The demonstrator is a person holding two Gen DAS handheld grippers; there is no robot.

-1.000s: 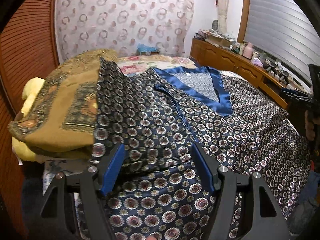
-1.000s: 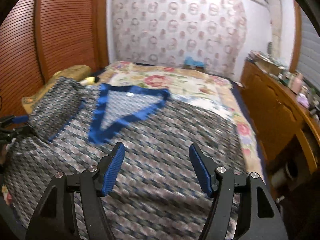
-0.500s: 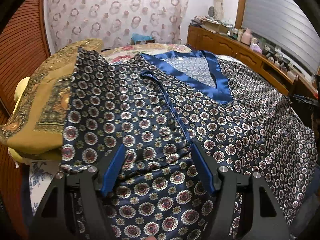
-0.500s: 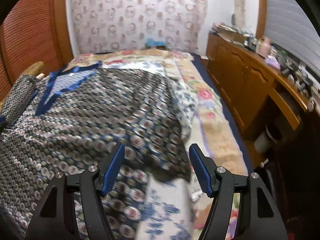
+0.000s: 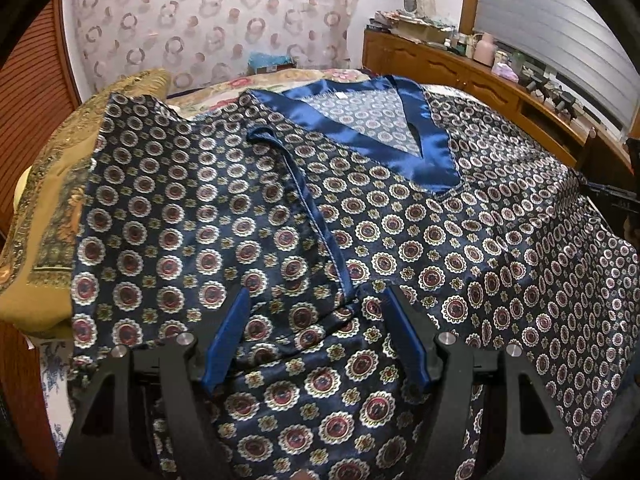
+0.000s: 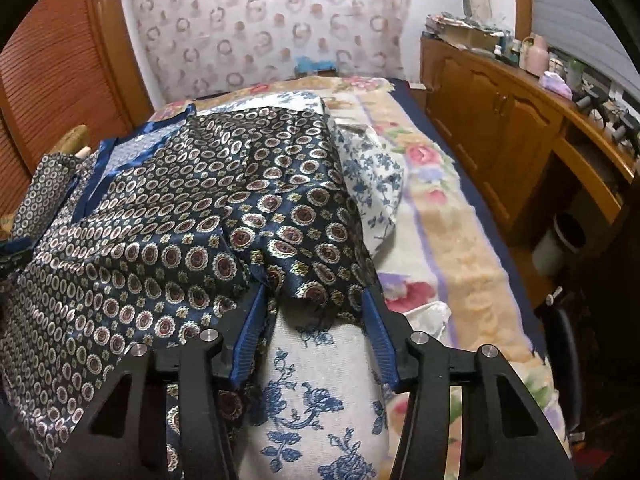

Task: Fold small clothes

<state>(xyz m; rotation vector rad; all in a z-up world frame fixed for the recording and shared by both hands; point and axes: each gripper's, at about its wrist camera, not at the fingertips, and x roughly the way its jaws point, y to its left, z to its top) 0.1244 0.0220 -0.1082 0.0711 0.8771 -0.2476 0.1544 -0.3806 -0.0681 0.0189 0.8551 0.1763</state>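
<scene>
The right tongs [image 6: 314, 312] had just been closing around the top's [image 5: 400, 240] near right corner; cloth lay between the blue pads, grip not yet certain. The left tongs [image 5: 316, 330] hovered wide over the folded-in left sleeve. A fold looked about to start. The satin, medallion-print top lay spread on the bed [image 6: 440, 208].

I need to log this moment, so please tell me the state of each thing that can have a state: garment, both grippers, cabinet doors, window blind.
patterned shirt: spread on the bed, one sleeve folded in, not yet folded up
left gripper: open, above the shirt
right gripper: jaws just closing around the sleeve end, pads not clearly pressing
cabinet doors: closed
window blind: lowered
</scene>
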